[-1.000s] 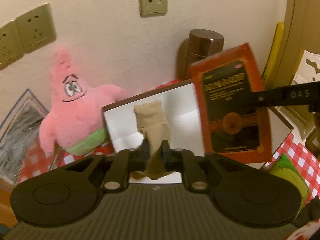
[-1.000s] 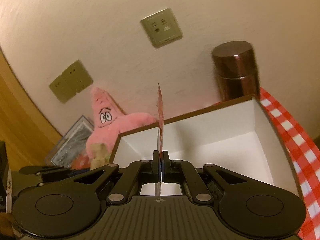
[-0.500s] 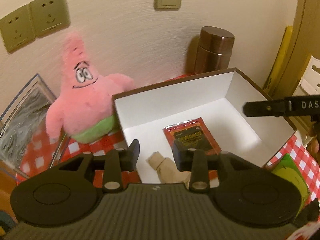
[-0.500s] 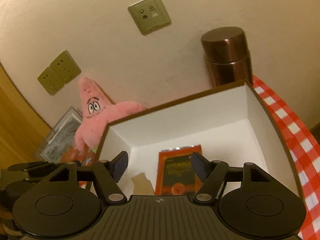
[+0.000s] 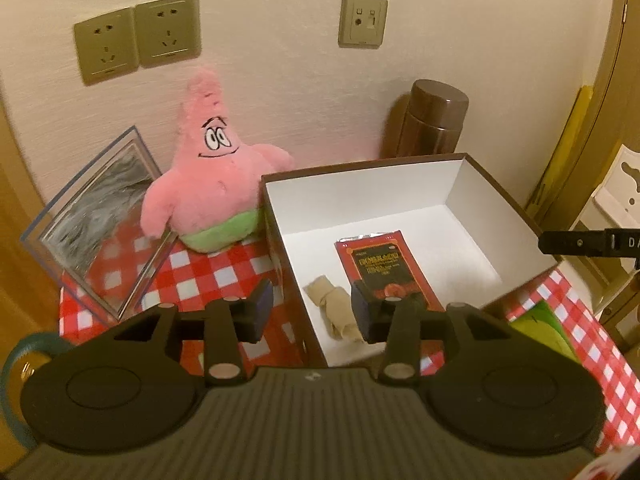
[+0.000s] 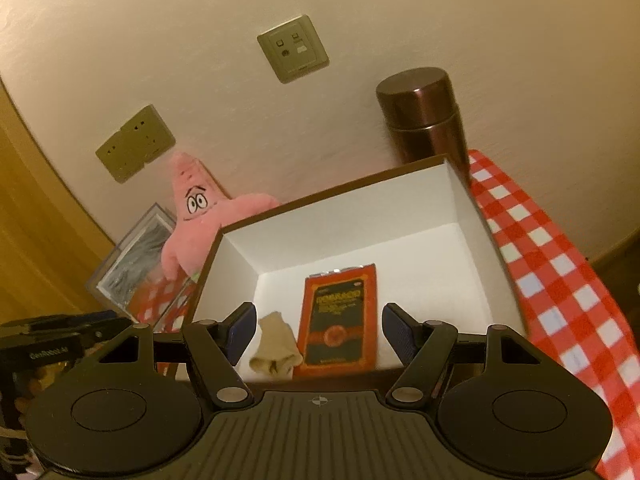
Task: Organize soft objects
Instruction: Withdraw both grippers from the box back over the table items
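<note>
A brown box with a white inside point(image 5: 472, 184) point(image 6: 460, 200) stands on the red checked cloth. In it lie a beige sock point(image 5: 332, 312) point(image 6: 276, 344) and a red packet point(image 5: 384, 268) point(image 6: 340, 320). A pink star plush point(image 5: 212, 176) point(image 6: 196, 208) sits left of the box against the wall. My left gripper point(image 5: 312, 308) is open and empty above the box's near left corner. My right gripper point(image 6: 316, 332) is open and empty above the box's near edge; its finger shows in the left wrist view point(image 5: 580, 242).
A brown metal flask point(image 5: 434, 120) point(image 6: 424, 116) stands behind the box. A clear plastic case point(image 5: 100, 216) point(image 6: 132, 268) leans left of the plush. Wall sockets point(image 5: 136, 38) are above. A green object point(image 5: 540, 332) lies at the right, a teal ring point(image 5: 24, 356) at the left.
Both grippers opened: the left let the sock go and the right let the red packet go, both into the box. Both grippers then pulled back and up.
</note>
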